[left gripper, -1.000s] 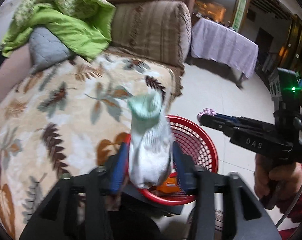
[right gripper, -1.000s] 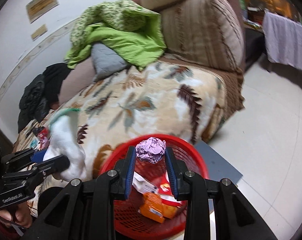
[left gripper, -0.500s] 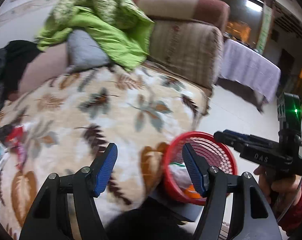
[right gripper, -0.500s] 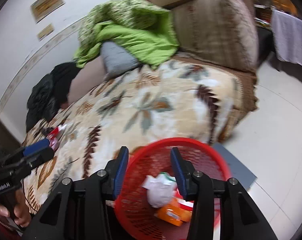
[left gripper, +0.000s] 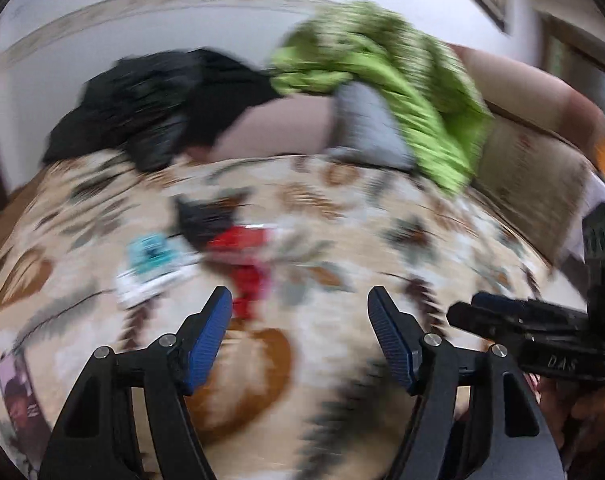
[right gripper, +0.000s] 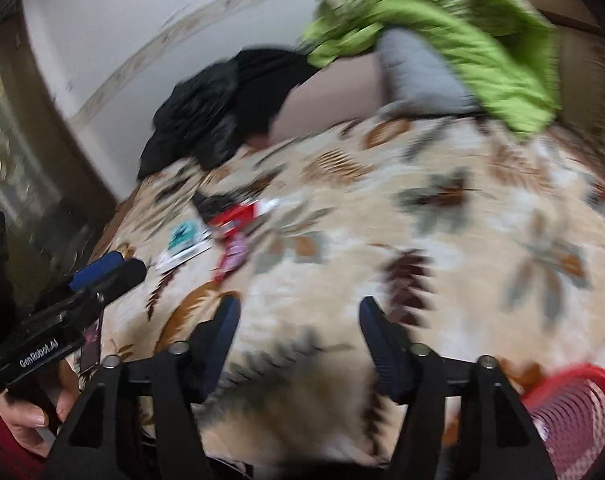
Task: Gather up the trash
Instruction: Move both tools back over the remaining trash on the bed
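Note:
Both views are motion-blurred. My left gripper (left gripper: 299,294) hangs over the leaf-patterned blanket (left gripper: 342,248), its jaws opening with nothing between them. Just beyond its fingertips lie a red wrapper (left gripper: 242,240), a teal and white packet (left gripper: 154,256) and a small black item (left gripper: 206,216). My right gripper (right gripper: 299,301) is also opening and empty, above the same blanket. The red wrapper (right gripper: 238,216), the teal packet (right gripper: 186,236) and a pink wrapper (right gripper: 234,254) lie ahead of it to the left. The red basket (right gripper: 574,396) sits at the lower right.
A green quilt (left gripper: 382,80), a grey cushion (left gripper: 366,128) and black clothes (left gripper: 162,100) are piled at the sofa's back. A printed card (left gripper: 18,392) lies at the blanket's near left. The striped sofa arm (left gripper: 534,176) is on the right.
The sock and the purple paper ball went into the red basket. Both grippers opened wider and swung left, away from the basket and over the blanket toward the wrappers.

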{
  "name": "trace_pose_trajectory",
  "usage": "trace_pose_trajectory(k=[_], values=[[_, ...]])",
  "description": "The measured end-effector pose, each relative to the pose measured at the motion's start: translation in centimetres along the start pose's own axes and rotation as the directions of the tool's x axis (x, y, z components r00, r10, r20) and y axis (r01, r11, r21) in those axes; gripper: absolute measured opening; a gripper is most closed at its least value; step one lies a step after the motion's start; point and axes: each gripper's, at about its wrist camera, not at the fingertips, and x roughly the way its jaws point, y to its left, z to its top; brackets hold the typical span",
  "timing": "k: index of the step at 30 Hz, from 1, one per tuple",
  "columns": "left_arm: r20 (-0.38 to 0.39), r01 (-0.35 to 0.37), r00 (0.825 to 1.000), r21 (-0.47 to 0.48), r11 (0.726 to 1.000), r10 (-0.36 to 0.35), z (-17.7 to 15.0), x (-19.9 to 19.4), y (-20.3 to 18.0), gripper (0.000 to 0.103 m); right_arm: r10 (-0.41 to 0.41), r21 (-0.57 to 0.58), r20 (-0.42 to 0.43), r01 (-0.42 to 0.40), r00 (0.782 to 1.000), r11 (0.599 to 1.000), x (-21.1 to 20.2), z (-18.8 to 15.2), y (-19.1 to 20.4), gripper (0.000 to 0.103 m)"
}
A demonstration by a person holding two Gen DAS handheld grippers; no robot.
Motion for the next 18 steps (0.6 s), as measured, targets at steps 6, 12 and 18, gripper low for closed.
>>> trace_pose_trajectory(k=[6, 12, 18], values=[[-0.054, -0.165, 0.986, -0.192, 0.967, 0.158, -0.7, 2.7, 9.5, 0.070, 0.018, -0.005, -0.100, -0.019, 0.995, 1.000, 9.6, 3.4, 4.4, 0.069], [-0.101, -0.193, 0.980, -0.307, 0.932, 0.170, -1.8, 4.0, 14.4, 0.070, -0.044, 0.023, -0.166, 0.049, 0.985, 0.999, 18.2, 4.3, 5.4, 0.068], [-0.122, -0.198, 0.978, -0.293, 0.936, 0.168, -1.5, 5.3, 14.9, 0.070, 0.042, 0.080, -0.228, -0.024, 0.973, 0.996, 19.4, 3.0, 4.1, 0.027]])
